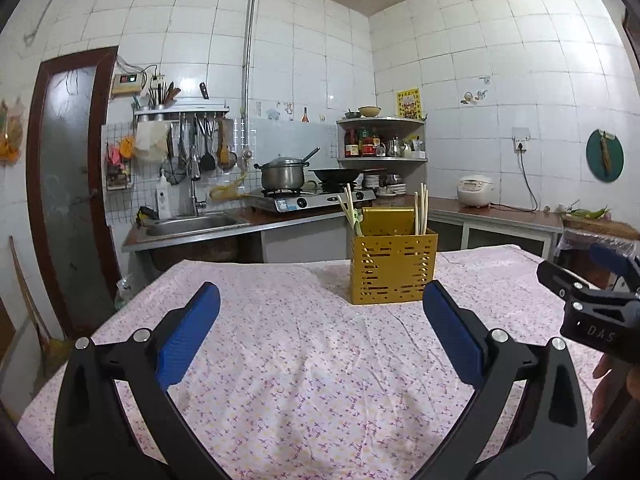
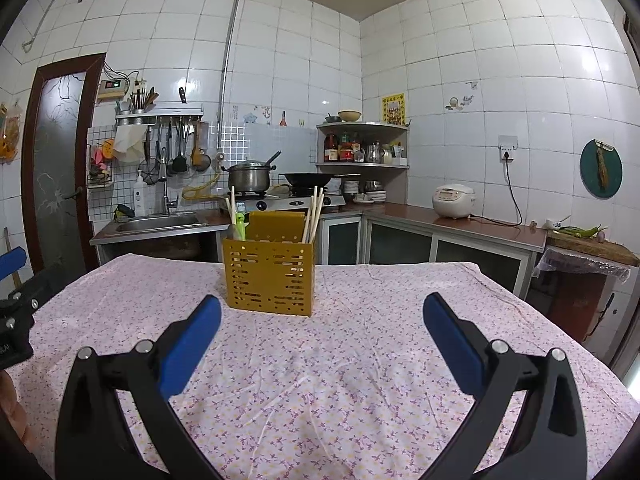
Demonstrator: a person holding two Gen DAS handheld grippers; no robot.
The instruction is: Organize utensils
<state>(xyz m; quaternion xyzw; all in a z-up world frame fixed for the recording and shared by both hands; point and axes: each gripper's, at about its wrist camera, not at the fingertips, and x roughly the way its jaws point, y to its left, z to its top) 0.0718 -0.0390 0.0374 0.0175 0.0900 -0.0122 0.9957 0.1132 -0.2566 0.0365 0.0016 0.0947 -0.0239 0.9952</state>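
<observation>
Both grippers hang over the cloth (image 2: 320, 400) with fingers spread wide and nothing between them. The holder (image 1: 394, 268) stands upright ahead of the left gripper (image 1: 322, 308), nearer its right finger; from the right gripper (image 2: 322, 316) it sits ahead, nearer the left finger. Chopsticks (image 2: 314, 214) already stand in it, so sorting looks nearly done.

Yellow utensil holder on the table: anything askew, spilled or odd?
Nothing stands out. The yellow utensil holder stands upright on the floral tablecloth, chopsticks leaning inside it; nothing is spilled, and both tools hang open and empty.
</observation>
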